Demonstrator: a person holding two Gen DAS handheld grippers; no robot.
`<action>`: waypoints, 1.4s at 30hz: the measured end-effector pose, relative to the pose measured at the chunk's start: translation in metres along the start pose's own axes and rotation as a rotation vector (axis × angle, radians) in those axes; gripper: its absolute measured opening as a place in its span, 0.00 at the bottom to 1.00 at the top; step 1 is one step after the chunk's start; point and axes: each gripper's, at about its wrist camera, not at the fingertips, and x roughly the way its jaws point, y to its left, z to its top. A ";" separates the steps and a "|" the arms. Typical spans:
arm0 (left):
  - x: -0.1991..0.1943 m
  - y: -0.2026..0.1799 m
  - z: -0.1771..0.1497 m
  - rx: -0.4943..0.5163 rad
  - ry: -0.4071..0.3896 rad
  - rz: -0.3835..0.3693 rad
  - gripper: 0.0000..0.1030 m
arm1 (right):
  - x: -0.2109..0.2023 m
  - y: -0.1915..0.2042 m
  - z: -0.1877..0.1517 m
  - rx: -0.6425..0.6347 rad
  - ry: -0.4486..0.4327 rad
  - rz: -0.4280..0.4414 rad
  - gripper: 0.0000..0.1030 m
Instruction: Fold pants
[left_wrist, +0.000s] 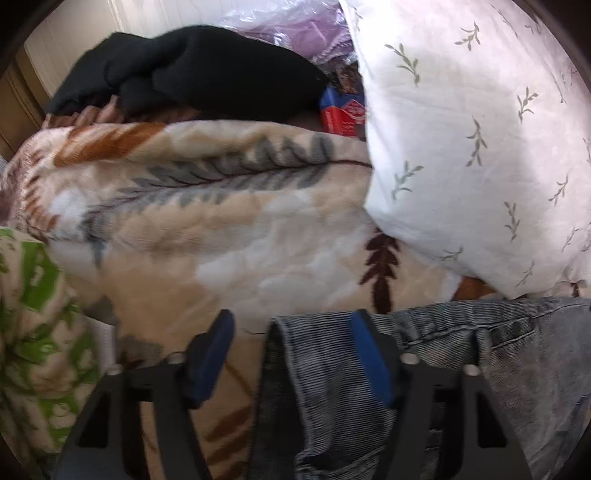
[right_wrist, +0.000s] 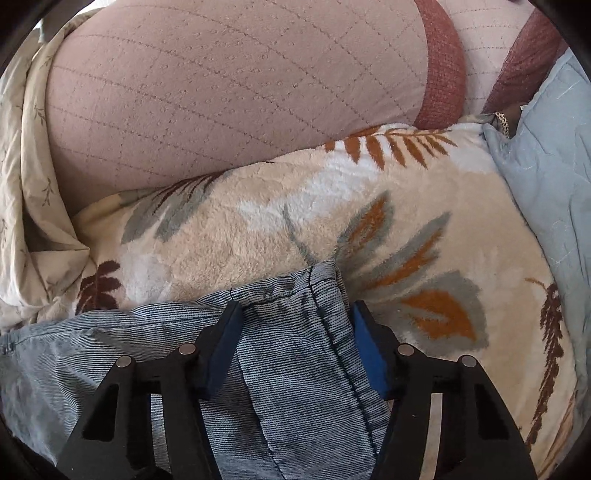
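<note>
- Plush blanket (right_wrist: 229, 236), leaf-printed, fills the middle of both views and bears the work; a quilted pink cushion (right_wrist: 221, 85) takes the upper part of the right view.
- White pillow (left_wrist: 480, 147) with sprig print sits upper right in the left view, touching the blanket; a black garment (left_wrist: 192, 70) lies at upper left.
- Denim pants (right_wrist: 288, 332) lie along the lower edge of both views, one end at each gripper.
- Left gripper (left_wrist: 291, 332): jaws about half open, straddling the pants' edge; only the right-hand pad looks to meet cloth, so no grip judged.
- Right gripper (right_wrist: 297, 317): jaws about half open around a bunched, seamed end; pads look to touch its sides, but a firm pinch cannot be confirmed.
- Recommendation: centre the left jaws over the denim, take every layer at both ends, and close fully before lifting evenly.
</note>
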 end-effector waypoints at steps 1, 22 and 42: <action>0.002 -0.003 0.001 0.005 0.009 -0.014 0.49 | 0.002 0.000 0.000 0.002 -0.001 0.002 0.55; -0.077 0.014 0.009 -0.071 -0.117 -0.223 0.17 | -0.055 -0.018 -0.018 0.063 -0.081 0.103 0.14; -0.219 0.071 -0.081 -0.104 -0.295 -0.298 0.10 | -0.190 -0.078 -0.086 0.159 -0.342 0.280 0.13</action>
